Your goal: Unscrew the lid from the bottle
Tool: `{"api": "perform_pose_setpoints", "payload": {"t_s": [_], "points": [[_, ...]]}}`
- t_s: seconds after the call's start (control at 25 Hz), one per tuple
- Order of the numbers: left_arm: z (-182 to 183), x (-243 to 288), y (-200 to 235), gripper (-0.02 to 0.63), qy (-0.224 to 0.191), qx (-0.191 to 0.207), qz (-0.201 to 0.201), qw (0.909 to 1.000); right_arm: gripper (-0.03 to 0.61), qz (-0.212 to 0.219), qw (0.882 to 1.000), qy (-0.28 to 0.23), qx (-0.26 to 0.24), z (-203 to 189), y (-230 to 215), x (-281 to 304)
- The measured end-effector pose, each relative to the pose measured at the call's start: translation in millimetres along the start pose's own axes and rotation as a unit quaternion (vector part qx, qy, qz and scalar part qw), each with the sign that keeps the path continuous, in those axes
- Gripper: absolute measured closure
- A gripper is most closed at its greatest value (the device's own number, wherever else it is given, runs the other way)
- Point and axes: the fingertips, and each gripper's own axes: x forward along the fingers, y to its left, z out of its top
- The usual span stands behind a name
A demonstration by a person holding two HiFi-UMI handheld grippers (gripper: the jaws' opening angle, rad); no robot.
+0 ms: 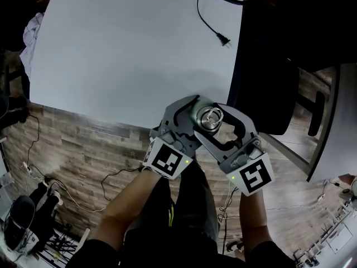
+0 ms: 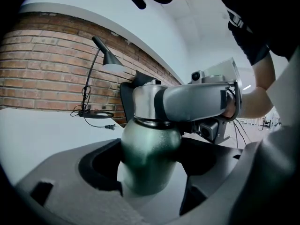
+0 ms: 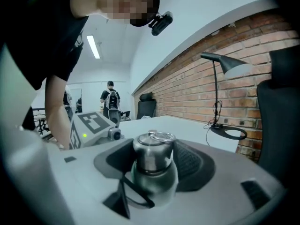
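A metal bottle [image 2: 150, 158] with a dark green body is upright at the near right corner of the white table [image 1: 128, 54]. My left gripper [image 2: 150, 175] is shut on its body, one jaw on each side. The steel lid [image 3: 151, 154] with a wire ring on top sits on the neck. My right gripper [image 3: 152, 170] is shut on the lid, its pads against both sides. In the head view the left gripper [image 1: 195, 115] and right gripper [image 1: 218, 123] meet around the lid [image 1: 209, 119]. The bottle's base is hidden.
A black cord with a plug [image 1: 222, 38] lies on the far part of the table. A desk lamp [image 3: 229, 64] stands by the brick wall. A black chair [image 1: 268, 94] stands right of the table. Cables [image 1: 67, 188] lie on the wooden floor. A person [image 3: 110, 100] stands far back.
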Motion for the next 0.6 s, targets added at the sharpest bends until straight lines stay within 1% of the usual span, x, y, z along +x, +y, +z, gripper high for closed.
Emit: {"api": "perform_pose_setpoints", "payload": {"t_s": [0.12,0.24,0.32,0.44,0.52,0.6], "points": [[0,0,0,0.239,0.000,0.000,0.000,1.0000,0.314,0.049,0.999,0.011,0.010,-2,2,1],[0,-1,0,0.239,0.000,0.001,0.000,1.0000,0.314,0.107,0.994,0.024,-0.012,-1,5,1],[0,-1,0,0.239,0.001,0.001,0.000,1.0000,0.314,0.157,0.986,0.027,-0.039,-1,8,0],[0,0,0,0.239,0.001,0.001,0.001,1.0000,0.314,0.227,0.970,0.033,-0.074,1,11,-1],[0,0,-1,0.239,0.001,0.000,0.000,1.0000,0.314,0.252,0.964,0.039,-0.078,1,12,-1],[1,0,-1,0.239,0.000,0.000,-0.001,1.0000,0.314,0.260,0.962,0.039,-0.076,1,13,-1]]}}
